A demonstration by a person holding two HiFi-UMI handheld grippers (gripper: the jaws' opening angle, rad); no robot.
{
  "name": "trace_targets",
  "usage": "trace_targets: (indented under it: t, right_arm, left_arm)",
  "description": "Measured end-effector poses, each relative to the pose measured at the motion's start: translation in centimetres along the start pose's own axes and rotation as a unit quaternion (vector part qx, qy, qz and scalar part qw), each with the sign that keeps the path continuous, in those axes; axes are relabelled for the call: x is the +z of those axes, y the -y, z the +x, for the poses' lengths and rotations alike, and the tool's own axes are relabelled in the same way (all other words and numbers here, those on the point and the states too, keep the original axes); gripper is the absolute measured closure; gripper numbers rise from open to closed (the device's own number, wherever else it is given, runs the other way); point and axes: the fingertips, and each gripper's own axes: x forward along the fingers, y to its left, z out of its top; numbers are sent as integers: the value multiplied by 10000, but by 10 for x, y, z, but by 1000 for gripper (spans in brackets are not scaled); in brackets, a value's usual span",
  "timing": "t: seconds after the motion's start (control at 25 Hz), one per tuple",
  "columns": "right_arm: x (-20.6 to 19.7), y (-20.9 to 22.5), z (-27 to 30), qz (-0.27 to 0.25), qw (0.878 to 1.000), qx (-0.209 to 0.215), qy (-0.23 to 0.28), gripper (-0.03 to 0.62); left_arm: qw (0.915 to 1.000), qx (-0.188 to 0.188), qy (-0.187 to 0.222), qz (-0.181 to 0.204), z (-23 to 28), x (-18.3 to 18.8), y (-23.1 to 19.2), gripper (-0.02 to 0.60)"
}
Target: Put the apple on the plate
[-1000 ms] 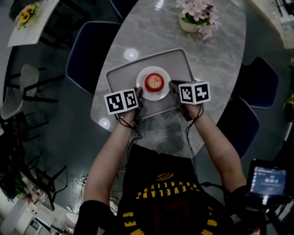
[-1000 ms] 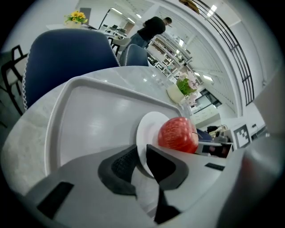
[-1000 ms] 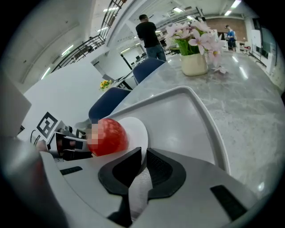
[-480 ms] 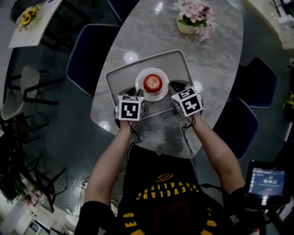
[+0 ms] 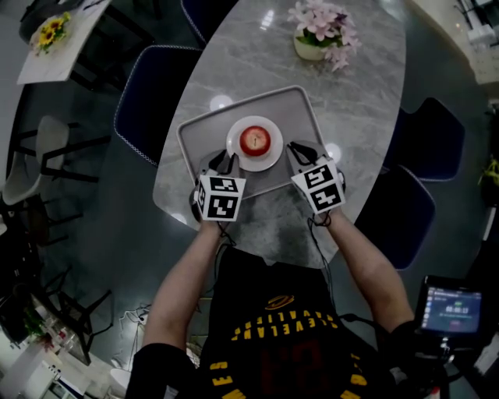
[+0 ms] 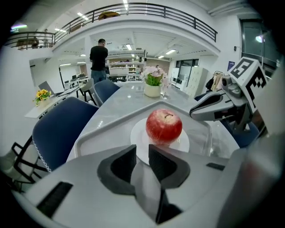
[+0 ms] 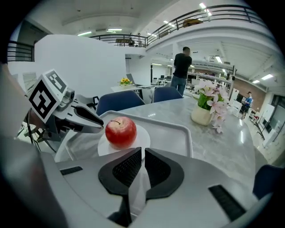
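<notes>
The grey marble desk (image 5: 366, 93) carries a tray (image 5: 300, 105). On it the apple (image 5: 255, 140) sits on the plate (image 5: 236, 152), so the job looks done. The left tool (image 5: 222, 161) and right tool (image 5: 297, 148) flank the plate, both pinched narrow and empty.

Grey marble table (image 5: 366, 101), blue chair (image 5: 148, 86), potted flowers (image 5: 320, 27), perhaps mezzanine railing (image 6: 147, 6)

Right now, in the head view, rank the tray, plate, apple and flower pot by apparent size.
Tray
Plate
Apple and flower pot: about alike; blossoms hide part of the pot, so unranked.
</notes>
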Motion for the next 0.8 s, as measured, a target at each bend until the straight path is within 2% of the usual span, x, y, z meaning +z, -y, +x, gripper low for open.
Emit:
trace_targets:
  t: [0.2,0.24,0.28,0.56,0.8]
  right_arm:
    - [23,-27,-34,481,9953,471,692,568]
    - [25,-29,-40,586,9935,532,813,568]
    - [28,-31,-46,671,9920,559,909,568]
    - [32,-59,-88,887,9865,442,1303,588]
    - [23,-76,-112,972,9860,427,1287,588]
  left_arm:
    - [9981,10,606,53,-50,17,-2,495]
    - [9972,-20,746,56,-57,20,0,519]
    - [9961,-62,874,50,-64,23,2,581]
    - [9863,-505,1567,103,-115,35,36,581]
    - [9779,-951,1844,259,-137,40,71,581]
